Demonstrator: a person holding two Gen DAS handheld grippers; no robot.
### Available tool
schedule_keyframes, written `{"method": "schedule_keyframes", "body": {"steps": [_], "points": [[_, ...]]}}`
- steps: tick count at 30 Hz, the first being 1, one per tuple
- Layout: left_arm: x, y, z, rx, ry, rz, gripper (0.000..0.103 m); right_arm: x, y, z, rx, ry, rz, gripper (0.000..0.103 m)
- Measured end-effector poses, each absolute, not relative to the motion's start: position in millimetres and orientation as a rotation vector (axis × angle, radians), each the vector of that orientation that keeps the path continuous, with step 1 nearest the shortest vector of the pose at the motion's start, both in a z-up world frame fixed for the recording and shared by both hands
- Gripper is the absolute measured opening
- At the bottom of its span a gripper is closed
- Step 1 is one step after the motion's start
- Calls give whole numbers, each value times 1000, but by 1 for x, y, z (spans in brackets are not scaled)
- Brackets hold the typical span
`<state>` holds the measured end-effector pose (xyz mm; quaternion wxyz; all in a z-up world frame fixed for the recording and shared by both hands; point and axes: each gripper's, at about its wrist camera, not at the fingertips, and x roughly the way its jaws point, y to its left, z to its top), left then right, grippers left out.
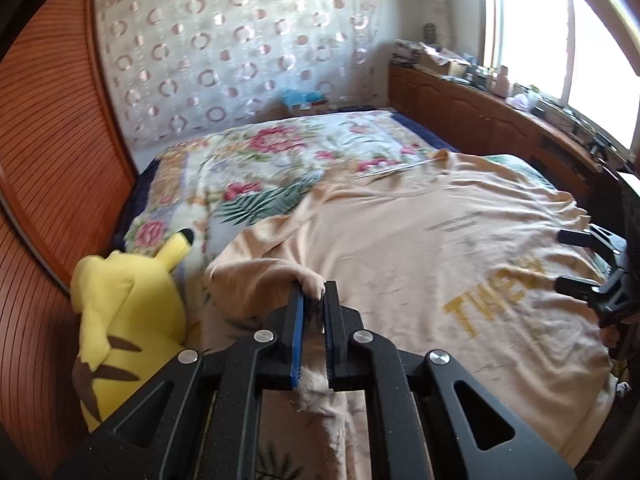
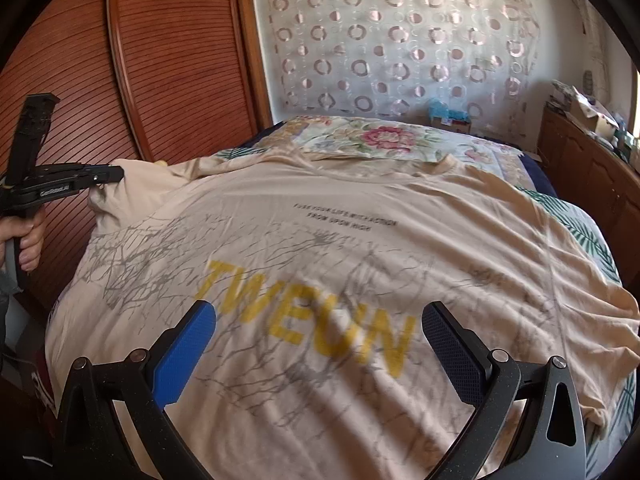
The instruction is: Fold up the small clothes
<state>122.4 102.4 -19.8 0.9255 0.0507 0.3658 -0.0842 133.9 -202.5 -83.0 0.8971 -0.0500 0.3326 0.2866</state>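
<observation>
A yellow plush toy (image 1: 128, 320) is seen at the far left of the left wrist view, propped against the slatted wooden wardrobe (image 1: 52, 152) at the bed's edge. Just right of it, a fold of the peach T-shirt (image 1: 400, 240) is pinched between the blue pads of the left gripper (image 1: 314, 292), whose jaws are closed on the sleeve cloth, with a bunch of it lifted off the bed. In the right wrist view the same gripper (image 2: 114, 174) is seen at the left edge, held by a hand (image 2: 28, 236), with the sleeve drawn up to its tip.

The T-shirt (image 2: 340, 248) is spread face up over the floral bedspread (image 1: 260, 152), covering most of the near half of the bed; yellow lettering and grey branch print are seen on its chest, and small dark text lies above them. Its collar lies toward the far side.

The right gripper (image 2: 320, 344) is held above the lettering with its jaws wide apart and nothing between them. At the right edge of the left wrist view it (image 1: 572, 260) is seen over the shirt's side.

Along the right, a wooden cabinet (image 1: 480, 112) runs beneath the window (image 1: 560, 32), its top cluttered with small items.
</observation>
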Motion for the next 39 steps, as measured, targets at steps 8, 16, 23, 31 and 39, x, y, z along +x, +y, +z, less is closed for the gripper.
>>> {"method": "schedule_keyframes", "body": {"steps": [8, 16, 23, 31, 39], "points": [[103, 59, -3, 132, 698, -247, 44, 126, -205, -87, -75, 690, 558, 103], [84, 83, -7, 77, 679, -158, 74, 127, -198, -81, -92, 677, 576, 102], [54, 116, -15, -7, 590, -28, 76, 128, -157, -61, -186, 530, 631, 101], [38, 138, -22, -41, 586, 48, 75, 147, -67, -62, -191, 576, 917, 78], [26, 157, -32, -67, 601, 85, 75, 154, 36, -98, -354, 711, 1090, 47]]}}
